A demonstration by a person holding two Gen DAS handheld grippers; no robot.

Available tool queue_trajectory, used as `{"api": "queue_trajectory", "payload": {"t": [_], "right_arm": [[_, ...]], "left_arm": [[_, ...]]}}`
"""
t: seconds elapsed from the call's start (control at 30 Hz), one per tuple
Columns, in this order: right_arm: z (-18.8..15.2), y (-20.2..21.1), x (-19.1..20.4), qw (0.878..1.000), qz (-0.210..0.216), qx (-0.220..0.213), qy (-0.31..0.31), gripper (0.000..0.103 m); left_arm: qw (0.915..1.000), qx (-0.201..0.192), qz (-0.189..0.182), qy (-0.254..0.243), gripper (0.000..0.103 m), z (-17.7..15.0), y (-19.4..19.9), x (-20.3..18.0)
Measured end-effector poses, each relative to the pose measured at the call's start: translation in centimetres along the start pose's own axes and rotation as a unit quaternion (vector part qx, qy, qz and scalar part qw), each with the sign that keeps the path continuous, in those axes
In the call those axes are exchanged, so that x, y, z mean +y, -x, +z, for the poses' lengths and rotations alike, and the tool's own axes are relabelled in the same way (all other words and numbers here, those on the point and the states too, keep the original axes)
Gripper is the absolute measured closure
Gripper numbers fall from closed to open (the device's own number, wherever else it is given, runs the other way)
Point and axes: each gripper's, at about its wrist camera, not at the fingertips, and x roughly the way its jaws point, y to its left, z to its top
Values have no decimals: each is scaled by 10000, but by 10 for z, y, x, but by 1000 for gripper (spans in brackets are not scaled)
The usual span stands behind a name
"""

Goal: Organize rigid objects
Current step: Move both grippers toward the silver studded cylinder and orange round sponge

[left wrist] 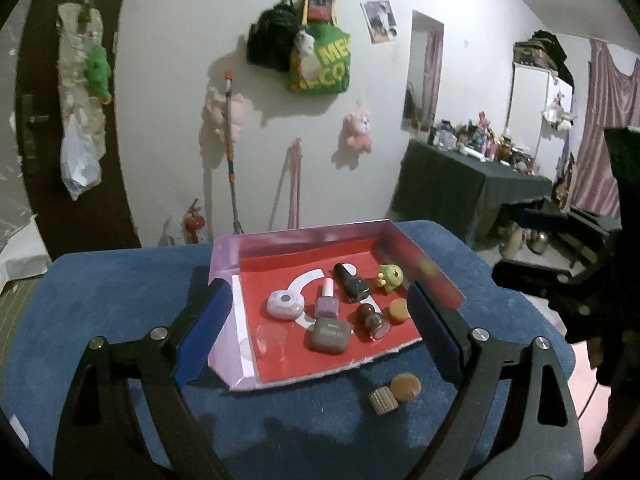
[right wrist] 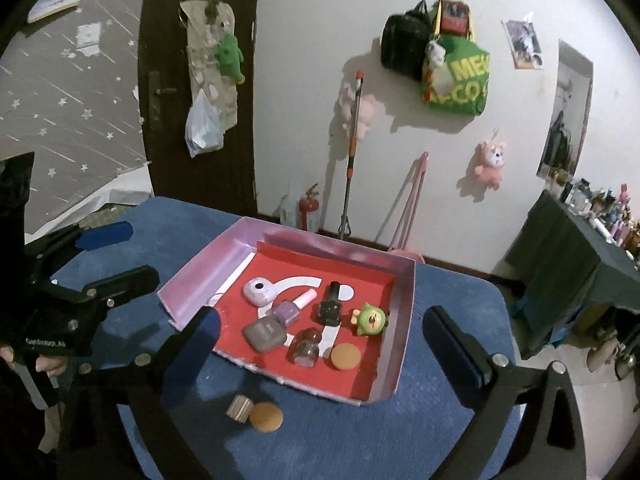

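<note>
Two brown pieces (left wrist: pixel 396 393) outside tray (left wrist: pixel 224 256)

L wrist cam looks fwd and slightly down over the blue table (left wrist: pixel 120 300), tray (left wrist: pixel 228 256) dead ahead, near. R wrist cam looks from tray's (right wrist: pixel 192 276) near-right, angled left. Both share tray, table (right wrist: pixel 460 300), far wall
</note>
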Motion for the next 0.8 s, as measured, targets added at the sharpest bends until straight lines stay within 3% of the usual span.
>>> {"api": "queue_trajectory", "payload": {"t": [0.1,0.27,0.43,0.8], "right_arm": [[-22,14,9,9999,-53,-146,2,0],[-64,25,20,9990,-318,-323,-59,0],[-103,23,24,9979,-474,-331,-300,0],[-161,-5,23,9956,-373,-36,-858,0]], "left_arm": [[9997,-192,142,-3,5,-20,15,-6],[9987,-311,391,34,5,-54,26,-12],[9981,-157,591,100,5,-85,22,-16],[9975,344,584,194,5,-131,-4,-22]]}}
